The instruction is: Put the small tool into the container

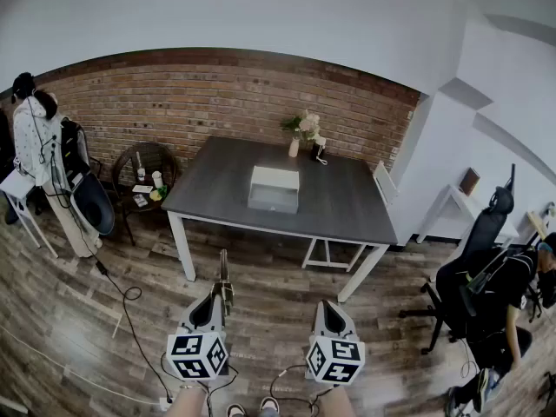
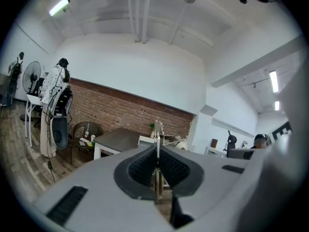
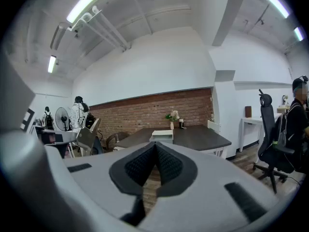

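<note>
The left gripper (image 1: 223, 299) is clamping the small tool (image 1: 223, 270) edge-on between its pads. The tool's long axis is running along the jaws, and its free end is pointing past the jaw tips toward the near edge of the table (image 1: 347, 200). It is showing only as a thin metallic sliver, so its kind is hard to make out, and its rear part is lying hidden inside the pads. The right gripper (image 1: 327, 306) is hanging beside the left with its jaws pressed together on nothing. The white container (image 1: 274, 188) is sitting mid-table, well apart from both grippers, with bare wooden floor (image 1: 278, 307) lying between. A black cable (image 1: 129, 298) is curling at the left, and an office chair (image 1: 469, 272) is standing off to the right.
</note>
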`<state>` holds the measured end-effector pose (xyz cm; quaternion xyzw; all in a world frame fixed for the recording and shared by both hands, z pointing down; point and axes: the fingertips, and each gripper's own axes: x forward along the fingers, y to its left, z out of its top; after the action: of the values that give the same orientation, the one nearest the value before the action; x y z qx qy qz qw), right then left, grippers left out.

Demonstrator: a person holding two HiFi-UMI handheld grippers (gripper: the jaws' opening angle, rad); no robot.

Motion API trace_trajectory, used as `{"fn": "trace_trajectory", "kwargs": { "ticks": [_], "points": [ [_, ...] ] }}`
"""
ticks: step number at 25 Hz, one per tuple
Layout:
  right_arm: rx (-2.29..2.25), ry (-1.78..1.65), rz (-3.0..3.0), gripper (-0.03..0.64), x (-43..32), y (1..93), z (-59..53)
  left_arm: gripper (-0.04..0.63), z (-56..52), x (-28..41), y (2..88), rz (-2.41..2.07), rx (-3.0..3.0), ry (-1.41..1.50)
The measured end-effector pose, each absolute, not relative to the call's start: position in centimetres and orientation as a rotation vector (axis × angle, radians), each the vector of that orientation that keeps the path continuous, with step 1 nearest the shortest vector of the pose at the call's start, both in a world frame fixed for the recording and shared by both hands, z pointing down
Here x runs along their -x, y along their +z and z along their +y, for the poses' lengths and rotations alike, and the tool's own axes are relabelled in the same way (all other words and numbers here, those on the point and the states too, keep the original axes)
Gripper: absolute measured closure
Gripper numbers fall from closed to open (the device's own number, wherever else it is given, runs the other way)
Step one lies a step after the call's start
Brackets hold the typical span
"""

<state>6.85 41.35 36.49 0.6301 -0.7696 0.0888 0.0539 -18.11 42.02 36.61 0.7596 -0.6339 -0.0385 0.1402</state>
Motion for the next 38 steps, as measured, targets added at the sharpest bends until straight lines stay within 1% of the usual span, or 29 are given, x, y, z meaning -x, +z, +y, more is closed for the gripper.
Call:
{"fn": "trace_trajectory", "kwargs": {
  "ticks": [8,18,26,32,38],
  "points": [
    [-1.911,0.275,-2.348,0.617,-5.9,36.6,41.2,0.580,41.7,18.9,36.8,-1.829,-2.206,-0.112],
    [-1.984,0.404,-2.338,0.615,-5.3,37.7,40.8,0.580,40.9,20.2,37.2,-1.776,-2.245,-0.098],
    [-2.045,0.459,-2.277,0.615,-6.5,39.8,40.3,0.580,39.3,20.5,39.0,-1.753,-2.234,-0.069],
    [-2.069,0.440,-2.262,0.615,-7.4,40.2,37.1,0.580,35.8,19.4,39.7,-1.739,-2.243,-0.061],
    [-2.051,0.418,-2.273,0.615,-8.3,40.1,31.2,0.580,30.5,18.3,39.5,-1.747,-2.253,-0.058]
  ]
}}
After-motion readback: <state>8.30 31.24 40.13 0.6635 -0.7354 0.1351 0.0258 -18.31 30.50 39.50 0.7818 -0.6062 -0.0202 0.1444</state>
